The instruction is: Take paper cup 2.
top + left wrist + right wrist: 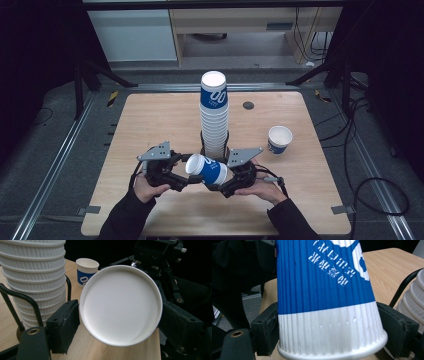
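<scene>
— So, what has the left gripper (186,176) got?
— Its jaws flank the blue cup's (207,169) bottom end; contact unclear.
— And the right gripper (216,184)?
— Clamped on that cup's rim end, above the table (150,120), before the cup stack (214,115). Another cup (279,139) stands farther right.

Light falls from overhead onto the wooden table (150,130), leaving it evenly bright while the surroundings sink into near black. Shadows under the hands are soft and short. The high view is slightly grainy. In the left gripper view the held cup's white base (121,305) glows without blowing out. In the right gripper view its blue print is sharp; the background blurs.
</scene>
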A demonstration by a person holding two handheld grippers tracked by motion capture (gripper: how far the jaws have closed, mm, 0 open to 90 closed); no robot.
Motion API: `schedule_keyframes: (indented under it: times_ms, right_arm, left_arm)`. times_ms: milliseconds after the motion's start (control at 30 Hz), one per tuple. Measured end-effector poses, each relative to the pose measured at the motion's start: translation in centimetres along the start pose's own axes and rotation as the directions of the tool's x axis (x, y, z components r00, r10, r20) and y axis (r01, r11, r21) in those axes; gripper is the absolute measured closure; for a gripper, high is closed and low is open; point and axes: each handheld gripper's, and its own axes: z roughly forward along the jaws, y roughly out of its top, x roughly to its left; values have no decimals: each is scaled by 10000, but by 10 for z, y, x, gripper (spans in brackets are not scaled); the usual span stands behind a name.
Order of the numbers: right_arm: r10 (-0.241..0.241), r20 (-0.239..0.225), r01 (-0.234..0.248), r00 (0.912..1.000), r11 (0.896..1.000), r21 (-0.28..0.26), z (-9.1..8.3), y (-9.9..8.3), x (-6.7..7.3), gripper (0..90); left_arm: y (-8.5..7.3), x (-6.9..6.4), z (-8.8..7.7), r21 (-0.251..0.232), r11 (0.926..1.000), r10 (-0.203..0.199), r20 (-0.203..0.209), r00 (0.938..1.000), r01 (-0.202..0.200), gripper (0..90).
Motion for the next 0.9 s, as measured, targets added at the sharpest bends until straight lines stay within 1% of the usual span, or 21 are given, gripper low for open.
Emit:
schedule_keyframes:
  times_ms: [100,133,167,200,233,333,367,533,600,700,733,833,867,900]
  right_arm:
    - [-34,78,34,10000,10000,7,-2,0,0,159]
    - [-91,172,90,9998,9999,76,-3,0,-1,159]
    - [-149,272,146,9995,9998,134,-4,0,-2,159]
    - [-222,400,211,9990,9994,268,-7,0,-3,158]
    - [-251,457,237,9986,9993,306,-8,0,-3,158]
    - [-471,814,422,9956,9973,607,-11,0,-5,157]
    - [-497,844,438,9952,9966,703,-11,0,-5,157]
    - [-749,921,637,9929,9908,1192,-6,-3,-5,156]
    - [-883,934,745,9917,9869,1429,-3,-4,-3,156]
    - [-1116,899,941,9897,9792,1798,4,-5,0,157]
    - [-1224,872,1041,9886,9762,1902,6,-6,1,157]
    - [-1444,731,1246,9868,9659,2270,14,-8,4,156]
    - [-1452,703,1247,9869,9632,2381,16,-8,5,156]
    - [-1544,669,1342,9857,9612,2411,18,-9,6,156]
  left_arm:
    - [1,0,-3,-61,10000,-3,-92,10000,3,164]
    - [2,1,-4,-67,10000,-19,-114,9999,18,158]
    - [3,2,-7,-9,10000,1,-225,9997,-1,154]
    - [3,2,-8,80,10000,38,-297,9996,-35,146]
    - [3,2,-9,275,9996,121,-459,9989,-108,141]
    - [2,4,-8,620,9979,222,-626,9978,-183,131]
    - [1,4,-7,749,9970,250,-651,9976,-201,129]
    - [-2,4,0,1493,9883,437,-701,9966,-329,114]
    - [-3,4,4,1769,9838,430,-684,9967,-303,110]
    - [-6,3,10,2202,9751,427,-638,9970,-277,104]
    - [-7,3,13,2383,9708,416,-594,9974,-263,100]
    - [-9,2,18,2607,9650,412,-456,9981,-279,101]
    - [-10,2,19,2673,9632,412,-435,9982,-281,103]
    - [-11,2,20,2753,9610,397,-386,9985,-276,106]
